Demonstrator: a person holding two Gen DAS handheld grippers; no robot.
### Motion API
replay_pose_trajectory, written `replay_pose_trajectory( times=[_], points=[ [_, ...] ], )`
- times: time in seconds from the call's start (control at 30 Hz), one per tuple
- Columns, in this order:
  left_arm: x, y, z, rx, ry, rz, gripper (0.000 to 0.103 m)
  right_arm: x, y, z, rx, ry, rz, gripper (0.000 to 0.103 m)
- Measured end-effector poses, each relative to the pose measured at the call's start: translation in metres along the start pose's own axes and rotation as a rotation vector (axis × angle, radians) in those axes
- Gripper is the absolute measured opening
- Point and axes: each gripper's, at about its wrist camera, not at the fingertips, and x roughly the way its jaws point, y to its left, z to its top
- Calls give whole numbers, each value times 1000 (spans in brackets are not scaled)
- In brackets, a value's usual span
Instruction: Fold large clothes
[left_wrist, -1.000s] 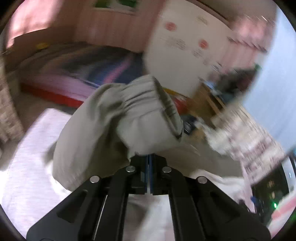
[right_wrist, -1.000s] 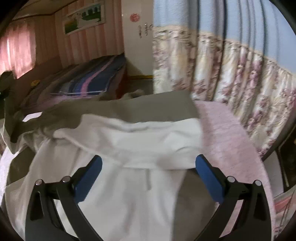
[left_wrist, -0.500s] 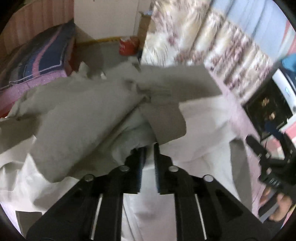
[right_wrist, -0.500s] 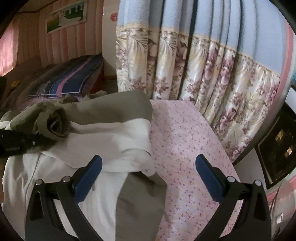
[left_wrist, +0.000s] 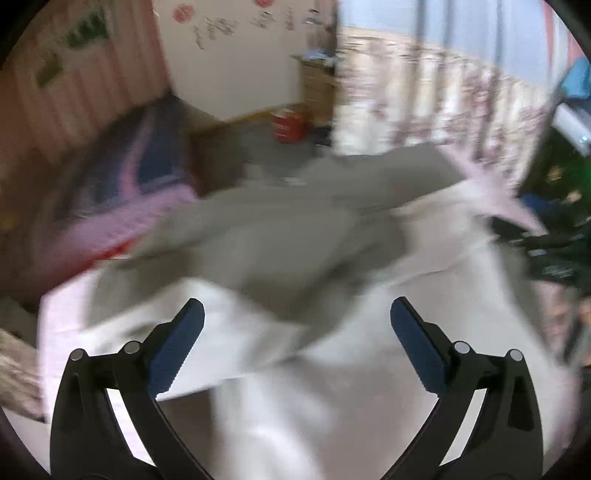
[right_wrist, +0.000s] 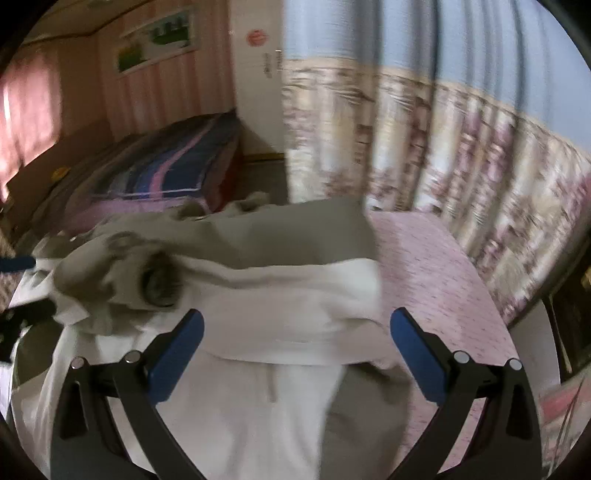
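Released since the earlier frames: our left claw (left_wrist: 297, 341), which pinched a bunched grey-green fold of the garment (left_wrist: 280, 243) a second ago, has just been opening and now stands spread as wide as we see it, nothing between its blue pads (left_wrist: 177, 347). We note the left view is badly smeared, so fine contact is hard to read; the pads appear clear of the cloth, hovering above it.

We see the garment lying on the pink floral-sheeted bed (right_wrist: 432, 266), a grey-green outer layer draped across a white layer (right_wrist: 258, 406). In the right view a crumpled grey-green sleeve end (right_wrist: 122, 277) sits on the white layer toward the left, and a flat grey-green panel runs along the far edge.

Our right claw (right_wrist: 295, 341) is likewise spread wide, pads apart, gripping nothing; it hangs over the white part of the garment, near the folded edge. At the left border of the right view a dark piece and a blue pad of the other claw (right_wrist: 18, 264) show just beside the sleeve end.

Behind: a floral curtain (right_wrist: 443, 147) and a second bed with a striped blue and pink cover (right_wrist: 166, 173).
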Motion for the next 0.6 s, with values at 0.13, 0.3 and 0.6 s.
replay_pose_trajectory(
  times=[0.13,0.3,0.6],
  points=[
    [-1,58,-21,-72,-19,73,100,3,35,3,-69,1,105,100],
    [-3,131,-48,-169,-31,129,100,13,82,11,-151,1,188,100],
    [-7,191,-58,-389,-50,44,100,4,100,36,-266,-140,72,21]
  ],
)
